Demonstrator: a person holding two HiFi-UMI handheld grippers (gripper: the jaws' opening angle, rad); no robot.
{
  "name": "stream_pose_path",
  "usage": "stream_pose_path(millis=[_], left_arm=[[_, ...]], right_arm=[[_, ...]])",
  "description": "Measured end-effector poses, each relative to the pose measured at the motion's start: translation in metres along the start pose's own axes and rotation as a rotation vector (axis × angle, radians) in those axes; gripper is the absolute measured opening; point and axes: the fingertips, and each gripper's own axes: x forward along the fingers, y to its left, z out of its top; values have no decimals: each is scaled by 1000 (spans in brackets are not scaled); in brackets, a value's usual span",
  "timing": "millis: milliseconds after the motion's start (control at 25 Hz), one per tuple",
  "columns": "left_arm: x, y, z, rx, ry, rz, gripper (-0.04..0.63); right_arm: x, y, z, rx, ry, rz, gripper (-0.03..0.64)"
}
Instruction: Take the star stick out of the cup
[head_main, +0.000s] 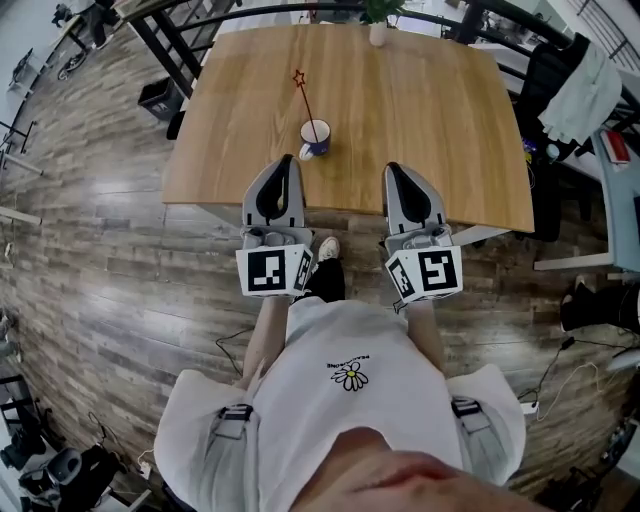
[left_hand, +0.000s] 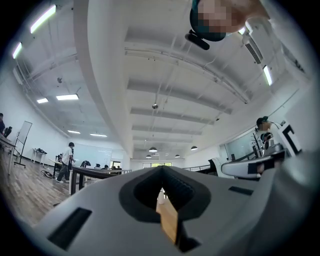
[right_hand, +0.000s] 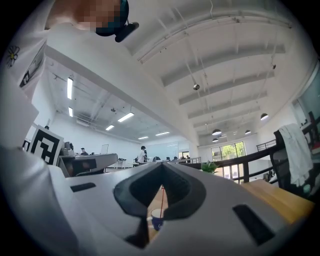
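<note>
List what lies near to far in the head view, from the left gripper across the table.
Left gripper → cup holding the star stick → potted plant at the far edge of the table.

The right gripper (right_hand: 162, 166) fills the lower half, its jaws closed tip to tip with nothing gripped. In the dark gap under the tips, toward six o'clock, a blue-and-white cup (right_hand: 157, 220) stands on the wooden table (right_hand: 272, 196). A thin red star stick (right_hand: 162, 199) rises from it, its top hidden behind the jaws. At three o'clock a white cloth (right_hand: 294, 149) hangs over a dark chair (right_hand: 278, 167). At nine o'clock is a black-and-white marker cube (right_hand: 44, 145).
</note>
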Motion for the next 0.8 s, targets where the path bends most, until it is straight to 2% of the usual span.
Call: stream_pose_path(millis=[320, 480, 640, 800], left_arm=[[138, 59, 6, 29, -75, -73, 17], [187, 87, 15, 26, -112, -62, 17], [206, 94, -10, -8, -45, -40, 17], [215, 90, -29, -15, 12, -18, 17]], right_arm=[[134, -50, 3, -29, -11, -37, 8], [176, -74, 4, -28, -11, -65, 8], [195, -85, -8, -13, 25, -59, 8], [209, -90, -14, -5, 32, -11, 8]])
